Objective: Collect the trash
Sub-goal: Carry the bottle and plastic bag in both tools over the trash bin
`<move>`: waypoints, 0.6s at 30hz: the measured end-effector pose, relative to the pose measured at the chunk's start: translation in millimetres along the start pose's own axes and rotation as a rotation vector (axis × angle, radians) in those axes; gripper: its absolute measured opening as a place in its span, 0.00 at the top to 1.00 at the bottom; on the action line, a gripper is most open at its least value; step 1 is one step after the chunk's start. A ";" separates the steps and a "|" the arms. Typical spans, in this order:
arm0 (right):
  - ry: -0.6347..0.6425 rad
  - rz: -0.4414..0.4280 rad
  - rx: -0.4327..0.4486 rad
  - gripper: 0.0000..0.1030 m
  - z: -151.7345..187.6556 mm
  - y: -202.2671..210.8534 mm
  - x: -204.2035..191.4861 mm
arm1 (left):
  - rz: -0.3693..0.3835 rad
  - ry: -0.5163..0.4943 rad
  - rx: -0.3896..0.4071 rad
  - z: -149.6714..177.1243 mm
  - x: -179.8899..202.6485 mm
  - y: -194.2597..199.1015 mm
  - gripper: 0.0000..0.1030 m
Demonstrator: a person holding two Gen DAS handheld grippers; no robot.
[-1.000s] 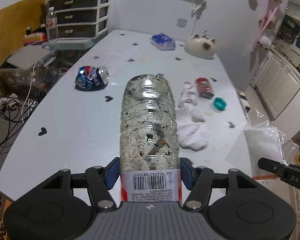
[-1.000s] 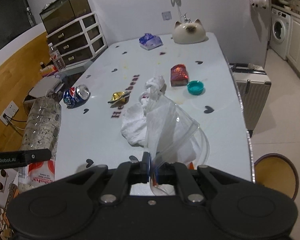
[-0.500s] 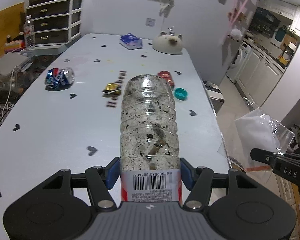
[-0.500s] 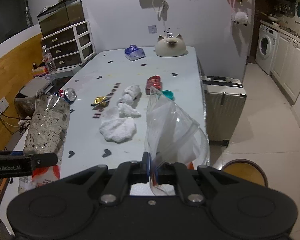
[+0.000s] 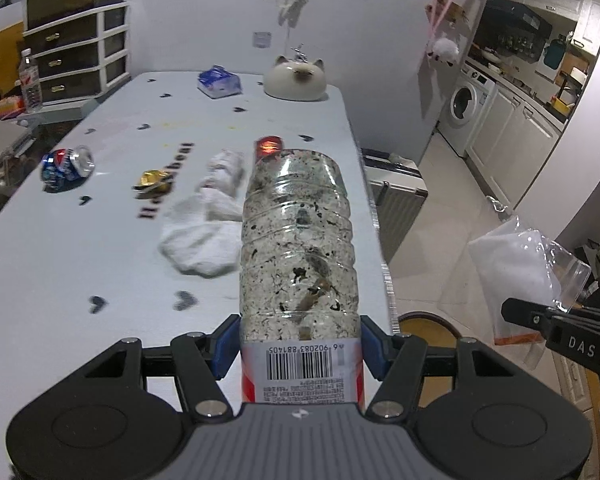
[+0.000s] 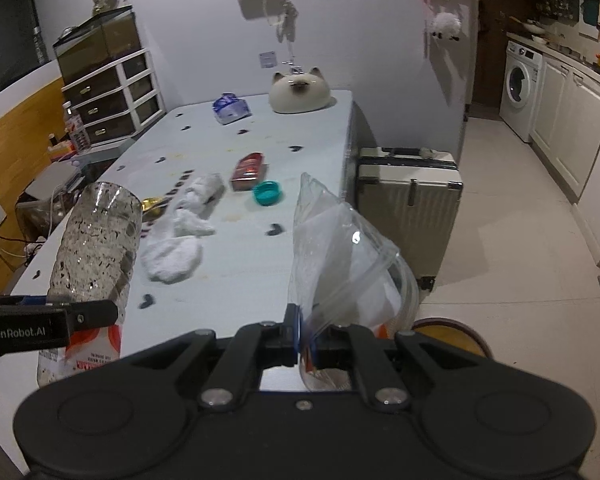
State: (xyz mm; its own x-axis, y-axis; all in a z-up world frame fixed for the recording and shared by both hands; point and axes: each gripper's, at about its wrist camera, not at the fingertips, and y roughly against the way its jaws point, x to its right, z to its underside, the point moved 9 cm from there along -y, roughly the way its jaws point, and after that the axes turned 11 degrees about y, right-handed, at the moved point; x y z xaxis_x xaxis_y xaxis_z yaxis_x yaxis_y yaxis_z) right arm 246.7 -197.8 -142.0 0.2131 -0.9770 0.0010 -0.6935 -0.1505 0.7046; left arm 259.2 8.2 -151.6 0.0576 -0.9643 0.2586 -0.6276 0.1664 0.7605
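Dropping the bottle (image 5: 298,248) into the bag (image 6: 340,256) is judged the step in hand; the bag's mouth should be spread and the bottle lined up above it before release. The bottle, speckled with dark debris inside, is clamped at its label by the left gripper (image 5: 298,346). The right gripper (image 6: 306,338) is pinched shut on the clear bag, which holds something white. A can (image 5: 66,164), tissues (image 5: 204,232) and wrappers lie on the table (image 5: 60,280).

Both tongs now sit farther back from the desk (image 6: 236,256) and off toward its right edge. The crumpled white tissue (image 5: 204,236), straight ahead of the right tongs (image 6: 306,338) a second ago, now lies ahead-left. The clear plastic bag (image 6: 340,256) now hangs over the desk's edge and the floor.
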 end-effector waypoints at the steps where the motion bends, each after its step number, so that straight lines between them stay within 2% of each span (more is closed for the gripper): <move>1: 0.000 -0.001 -0.003 0.94 1.0 -0.5 9.7 | 0.000 -0.002 -0.003 1.7 9.2 -3.3 0.40; 9: -0.004 -0.014 -0.030 0.94 9.5 -9.7 86.6 | -0.001 -0.002 -0.024 11.0 85.6 -37.2 0.40; 18: -0.070 0.014 -0.096 0.94 36.8 -26.2 173.5 | 0.033 -0.043 -0.118 36.1 167.3 -88.7 0.40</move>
State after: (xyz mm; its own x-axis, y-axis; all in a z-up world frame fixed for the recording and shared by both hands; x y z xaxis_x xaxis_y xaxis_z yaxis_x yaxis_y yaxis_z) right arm 276.5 -368.9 -186.4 0.1524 -0.9877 -0.0359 -0.6262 -0.1245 0.7697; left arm 296.5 -175.3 -197.3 0.0038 -0.9654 0.2606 -0.5328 0.2185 0.8175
